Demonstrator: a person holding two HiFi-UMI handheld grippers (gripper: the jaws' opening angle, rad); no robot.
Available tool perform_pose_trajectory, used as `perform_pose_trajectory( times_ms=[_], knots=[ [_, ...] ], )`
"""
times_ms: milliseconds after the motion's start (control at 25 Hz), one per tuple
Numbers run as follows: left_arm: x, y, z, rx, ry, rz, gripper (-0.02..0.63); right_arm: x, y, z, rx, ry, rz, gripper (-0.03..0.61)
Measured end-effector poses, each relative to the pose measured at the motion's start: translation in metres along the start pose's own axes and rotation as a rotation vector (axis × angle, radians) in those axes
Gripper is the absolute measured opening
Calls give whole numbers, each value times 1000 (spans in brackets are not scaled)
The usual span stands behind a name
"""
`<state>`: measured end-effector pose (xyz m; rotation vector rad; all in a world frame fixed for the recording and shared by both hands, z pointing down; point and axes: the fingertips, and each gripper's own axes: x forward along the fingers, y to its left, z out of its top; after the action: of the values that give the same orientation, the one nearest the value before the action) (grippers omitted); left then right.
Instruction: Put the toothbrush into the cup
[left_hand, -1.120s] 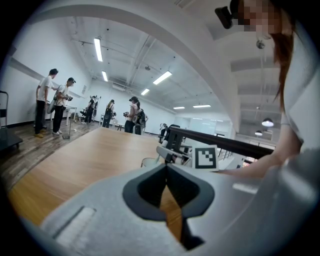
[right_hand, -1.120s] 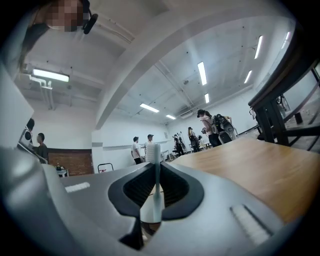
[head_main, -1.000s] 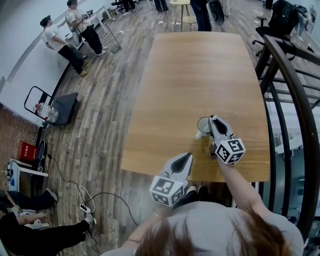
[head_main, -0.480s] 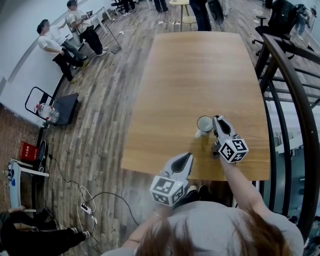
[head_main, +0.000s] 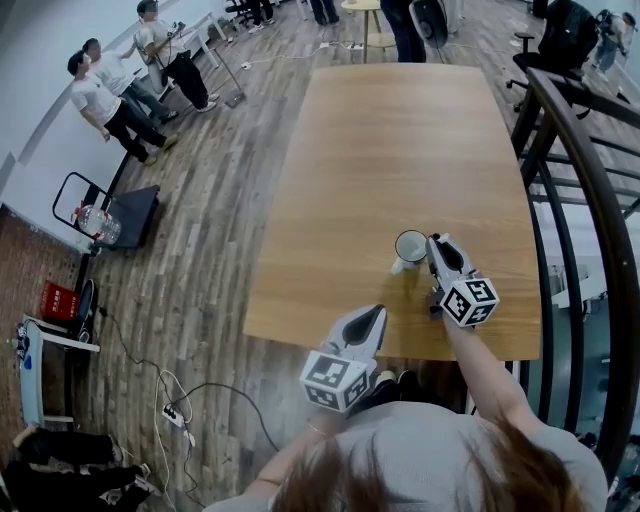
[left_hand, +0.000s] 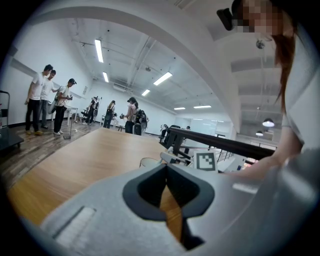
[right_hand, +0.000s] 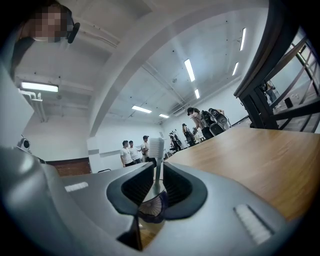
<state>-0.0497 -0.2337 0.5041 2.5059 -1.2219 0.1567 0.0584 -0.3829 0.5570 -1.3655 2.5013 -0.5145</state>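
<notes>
A white cup (head_main: 410, 246) stands on the wooden table (head_main: 400, 140) near its front edge. My right gripper (head_main: 437, 243) lies level with its tip at the cup's right rim. In the right gripper view a white toothbrush (right_hand: 156, 150) stands upright, bristles up, between the jaws of that gripper (right_hand: 156, 167). The jaws have just been opening and a thin gap shows beside the handle. Whether its lower end is in the cup I cannot tell. My left gripper (head_main: 375, 312) hangs shut over the table's front edge, left of the cup (left_hand: 149, 161).
A dark railing (head_main: 575, 150) runs along the table's right side. Several people (head_main: 105, 95) stand far off at the left on the wooden floor. A cart with a bottle (head_main: 100, 220) sits by the wall.
My right gripper has slid a little to the right beside the cup. My left gripper has stayed still. The people at the far left have shifted about.
</notes>
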Motion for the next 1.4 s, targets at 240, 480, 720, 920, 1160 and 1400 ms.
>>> perform_pose_trajectory(
  times_ms=[240, 480, 720, 920, 1160, 1400],
  knots=[
    [0, -2, 1, 4, 2, -8, 0, -2, 1, 1, -13, 2, -7, 155],
    [6, -8, 1, 5, 2, -21, 0, -9, -3, 3, -17, -2, -18, 220],
    [12, -17, 2, 14, 2, -38, 0, -33, 20, 16, -117, 1, 24, 227],
    [27, -30, 5, 24, -2, -62, 0, -58, 46, 45, -165, -51, 68, 131],
    [41, -46, 3, 22, 11, -85, 0, -83, 70, 75, -182, -118, 159, -6],
    [36, -57, -6, 32, -10, -91, 0, -93, 91, 59, -207, -59, 200, -6]
  ],
)
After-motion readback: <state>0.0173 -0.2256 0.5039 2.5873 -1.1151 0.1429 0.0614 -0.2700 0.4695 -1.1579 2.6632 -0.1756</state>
